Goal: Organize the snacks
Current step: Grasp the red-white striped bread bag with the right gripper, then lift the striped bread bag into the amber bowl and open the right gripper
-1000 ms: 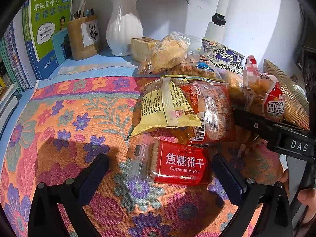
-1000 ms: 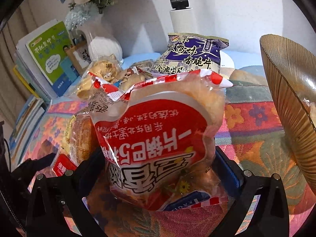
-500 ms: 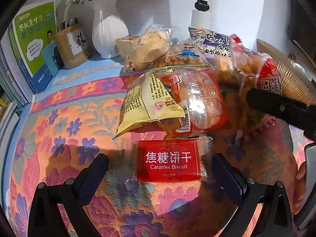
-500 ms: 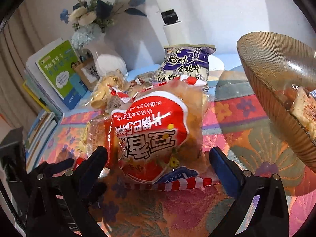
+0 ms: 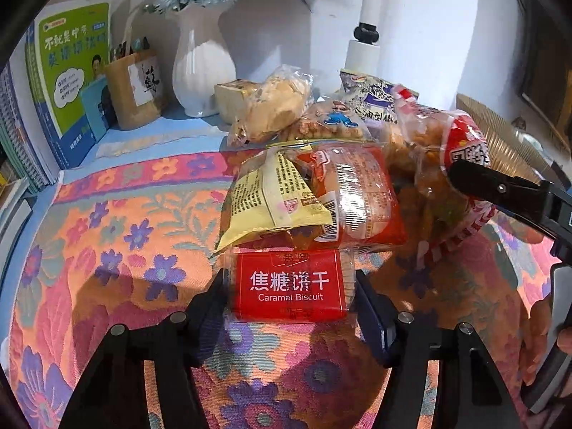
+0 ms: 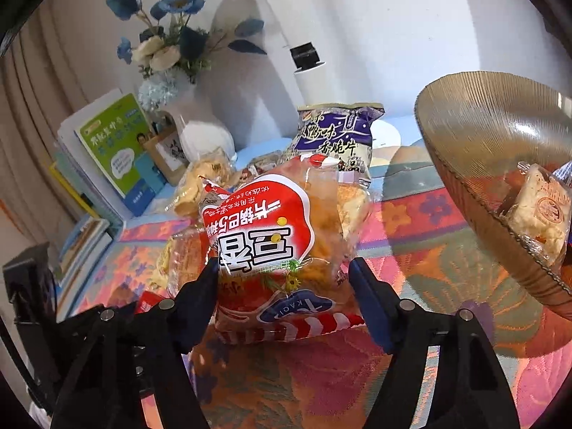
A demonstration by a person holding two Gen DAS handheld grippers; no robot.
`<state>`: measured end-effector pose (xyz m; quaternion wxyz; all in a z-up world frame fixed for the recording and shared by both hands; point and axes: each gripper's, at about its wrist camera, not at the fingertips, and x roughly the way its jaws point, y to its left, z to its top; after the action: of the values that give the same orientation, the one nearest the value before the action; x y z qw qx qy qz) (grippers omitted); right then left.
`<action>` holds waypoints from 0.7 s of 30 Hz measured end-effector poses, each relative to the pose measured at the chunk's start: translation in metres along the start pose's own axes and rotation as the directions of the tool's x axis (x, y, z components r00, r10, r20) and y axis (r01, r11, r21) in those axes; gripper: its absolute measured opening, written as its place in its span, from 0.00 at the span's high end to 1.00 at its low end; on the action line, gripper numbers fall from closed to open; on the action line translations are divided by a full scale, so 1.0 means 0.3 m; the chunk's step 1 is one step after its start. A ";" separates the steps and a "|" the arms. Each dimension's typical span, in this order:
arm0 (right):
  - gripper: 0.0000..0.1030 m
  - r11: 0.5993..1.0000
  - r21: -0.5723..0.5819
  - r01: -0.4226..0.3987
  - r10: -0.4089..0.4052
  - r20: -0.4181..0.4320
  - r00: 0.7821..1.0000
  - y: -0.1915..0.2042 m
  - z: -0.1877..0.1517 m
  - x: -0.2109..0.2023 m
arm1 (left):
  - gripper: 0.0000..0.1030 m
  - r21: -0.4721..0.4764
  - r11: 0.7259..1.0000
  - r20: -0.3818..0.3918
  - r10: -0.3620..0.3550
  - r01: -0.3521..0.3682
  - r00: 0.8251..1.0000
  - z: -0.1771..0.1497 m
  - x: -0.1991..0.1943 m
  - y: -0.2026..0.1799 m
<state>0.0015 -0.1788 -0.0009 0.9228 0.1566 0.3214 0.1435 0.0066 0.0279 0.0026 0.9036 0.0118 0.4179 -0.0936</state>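
Left tongs (image 5: 289, 307): jaws closing on the red biscuit packet (image 5: 289, 286), which lies flat on the flowered cloth (image 5: 118, 236) between the pads; both pads meet its clear wrapper ends.
Right tongs (image 6: 284, 296): jaws closing on the red-and-white crisp bag (image 6: 275, 236), pads pressing its lower sides.
Grip advice: squeeze the wrappers' sides gently; the contents probably crush easily.
Crowding: beyond the left tongs, a yellow packet (image 5: 271, 196) overlaps the biscuit packet's far edge; lift straight up.
Open room: to the right of the right tongs stands the ribbed bowl (image 6: 475, 193), a wrapped cake inside; cloth between looks bare.
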 end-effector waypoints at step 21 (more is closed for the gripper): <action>0.36 0.999 -0.022 -0.048 0.046 -0.084 0.995 0.026 -0.002 0.060 | 0.38 -0.187 0.982 0.168 0.057 -0.025 0.984 -0.026 -0.116 0.113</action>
<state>0.0132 -0.1650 -0.0083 0.9069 0.1467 0.3540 0.1754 -0.0151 0.0675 0.0220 0.9353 -0.0714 0.3448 -0.0365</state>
